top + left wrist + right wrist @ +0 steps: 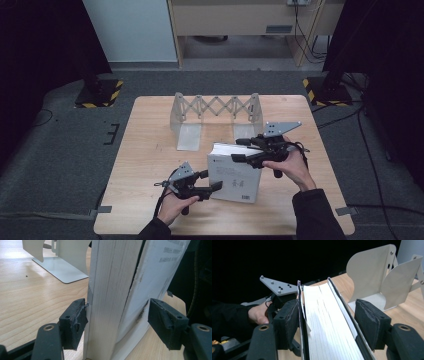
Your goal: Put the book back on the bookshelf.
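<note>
**Book propped upright between two grippers, short of the rack**

The wooden table [150, 150] carries a metal folding book rack [216, 119] at its far side, apparently where the book is headed. The white book [235, 172] stands on edge at near centre, just in front of the rack (pages facing up).

The right gripper [239, 150] reaches in from the right over the book's far top corner; one pad lies against the cover, the other stands clear, so it is not gripping. The left gripper [211, 180], held low at the near left corner, straddles the book; whether it clamps, I cannot tell.
</note>
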A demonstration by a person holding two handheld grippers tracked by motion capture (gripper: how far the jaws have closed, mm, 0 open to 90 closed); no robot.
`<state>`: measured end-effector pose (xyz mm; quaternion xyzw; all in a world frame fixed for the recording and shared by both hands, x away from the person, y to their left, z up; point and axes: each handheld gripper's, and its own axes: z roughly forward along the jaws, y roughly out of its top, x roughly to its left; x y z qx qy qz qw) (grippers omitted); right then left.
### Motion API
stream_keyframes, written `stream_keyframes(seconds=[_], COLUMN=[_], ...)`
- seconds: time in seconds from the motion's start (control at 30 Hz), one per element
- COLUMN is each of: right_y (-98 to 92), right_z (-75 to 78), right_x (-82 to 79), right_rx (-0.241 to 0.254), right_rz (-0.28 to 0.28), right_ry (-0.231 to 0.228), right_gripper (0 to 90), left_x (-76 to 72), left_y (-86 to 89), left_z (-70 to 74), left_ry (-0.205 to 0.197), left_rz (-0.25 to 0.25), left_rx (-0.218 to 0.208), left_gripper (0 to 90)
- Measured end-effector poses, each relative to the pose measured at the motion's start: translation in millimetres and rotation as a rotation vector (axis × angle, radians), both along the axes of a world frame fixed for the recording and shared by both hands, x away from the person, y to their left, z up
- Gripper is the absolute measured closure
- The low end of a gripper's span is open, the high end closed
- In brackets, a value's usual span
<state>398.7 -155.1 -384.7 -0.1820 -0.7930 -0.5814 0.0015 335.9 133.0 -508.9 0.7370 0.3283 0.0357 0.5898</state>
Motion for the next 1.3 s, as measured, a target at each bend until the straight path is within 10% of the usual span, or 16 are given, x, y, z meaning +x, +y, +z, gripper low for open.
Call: stream_keyframes(seconds=[1.3], right_y=[12.4], right_z=[8.0], right_x=[-2.0], right_rx=[0.008], right_rz=[0.047], right_ry=[-0.05], right_gripper=[36.7], left_x=[-1.6], left_y=[0.5], left_z=[0.1], left_ry=[-0.005], left_rz=[-0.016], left_rx=[0.003], left_gripper=[29.2])
